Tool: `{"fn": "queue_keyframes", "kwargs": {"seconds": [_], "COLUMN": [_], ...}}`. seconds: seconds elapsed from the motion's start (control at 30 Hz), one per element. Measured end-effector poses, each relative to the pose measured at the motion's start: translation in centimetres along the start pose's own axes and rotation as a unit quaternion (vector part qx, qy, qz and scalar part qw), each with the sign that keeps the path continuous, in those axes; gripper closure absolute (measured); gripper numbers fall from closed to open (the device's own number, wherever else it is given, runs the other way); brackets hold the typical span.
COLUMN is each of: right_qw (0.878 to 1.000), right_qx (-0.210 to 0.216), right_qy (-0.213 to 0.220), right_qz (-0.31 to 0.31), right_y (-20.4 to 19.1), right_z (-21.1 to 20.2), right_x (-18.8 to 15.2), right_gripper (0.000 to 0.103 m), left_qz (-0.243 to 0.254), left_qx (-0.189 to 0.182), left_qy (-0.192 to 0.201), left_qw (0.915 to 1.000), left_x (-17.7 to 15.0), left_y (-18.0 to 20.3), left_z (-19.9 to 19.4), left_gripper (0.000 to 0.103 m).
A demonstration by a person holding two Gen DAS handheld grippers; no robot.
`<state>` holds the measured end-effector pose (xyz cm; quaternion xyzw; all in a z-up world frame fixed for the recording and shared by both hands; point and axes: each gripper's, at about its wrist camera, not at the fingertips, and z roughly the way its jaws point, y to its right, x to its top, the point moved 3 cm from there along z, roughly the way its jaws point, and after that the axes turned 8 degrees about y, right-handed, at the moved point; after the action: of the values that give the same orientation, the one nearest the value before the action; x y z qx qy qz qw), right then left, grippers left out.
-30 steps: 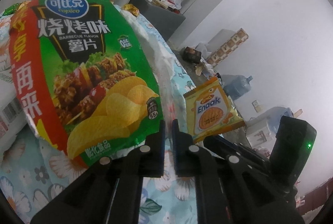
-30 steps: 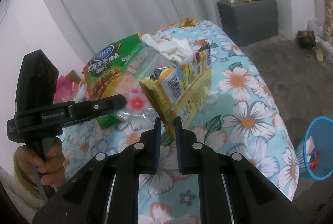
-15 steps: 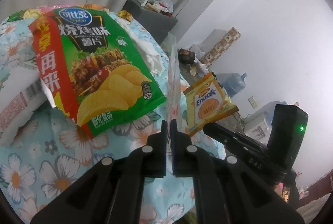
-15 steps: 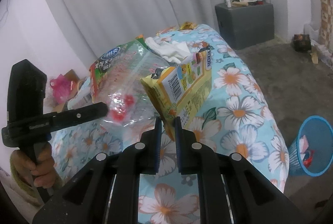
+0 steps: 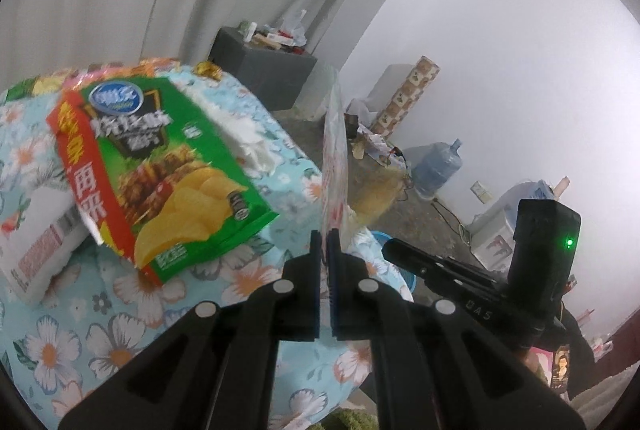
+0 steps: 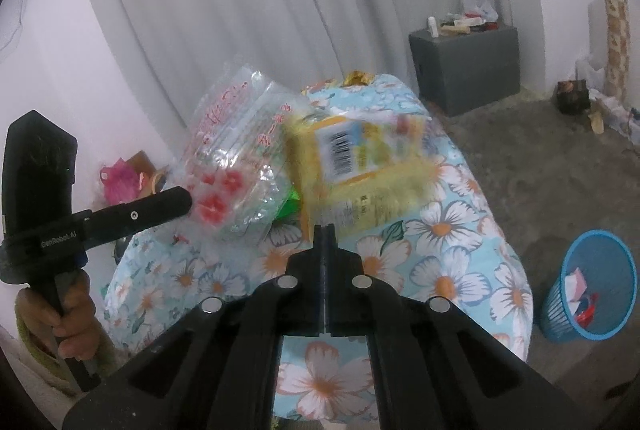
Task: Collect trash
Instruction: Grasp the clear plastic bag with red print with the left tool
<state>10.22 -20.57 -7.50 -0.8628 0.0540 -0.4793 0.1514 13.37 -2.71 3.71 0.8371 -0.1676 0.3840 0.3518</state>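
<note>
My left gripper is shut on a clear plastic bag with red flowers, seen edge-on; in the right wrist view the same bag hangs from it above the table. My right gripper is shut on a yellow snack packet, held above the flowered tablecloth. A green barbecue chip bag lies on the table left of my left gripper. A blue trash bin with some trash stands on the floor at the right.
A white tissue pack and crumpled white paper lie on the table. A grey cabinet stands by the curtain. A water jug and boxes are on the floor by the wall.
My left gripper has lifted the clear bag off the table and drawn back from the chip bag. My right gripper has raised and turned the yellow packet.
</note>
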Motion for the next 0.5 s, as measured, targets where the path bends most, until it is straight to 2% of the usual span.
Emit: {"fn": "queue_keyframes", "kwargs": {"seconds": [0.23,0.5], "right_qw": [1.0,0.999], "right_qx": [-0.01,0.002], "right_qy": [0.003,-0.013], "right_qz": [0.016,0.051], "right_y": [1.6,4.2], "right_z": [-0.2,-0.3], "right_x": [-0.4,-1.2], "right_gripper": [0.103,0.101], "left_qz": [0.016,0.001], "left_qx": [0.002,0.025], "left_qy": [-0.006,-0.028], "left_qw": [0.9999,0.9993], "left_x": [0.0,-1.0], "left_y": [1.3,0.2], "left_z": [1.6,2.8], "left_gripper": [0.1,0.1]}}
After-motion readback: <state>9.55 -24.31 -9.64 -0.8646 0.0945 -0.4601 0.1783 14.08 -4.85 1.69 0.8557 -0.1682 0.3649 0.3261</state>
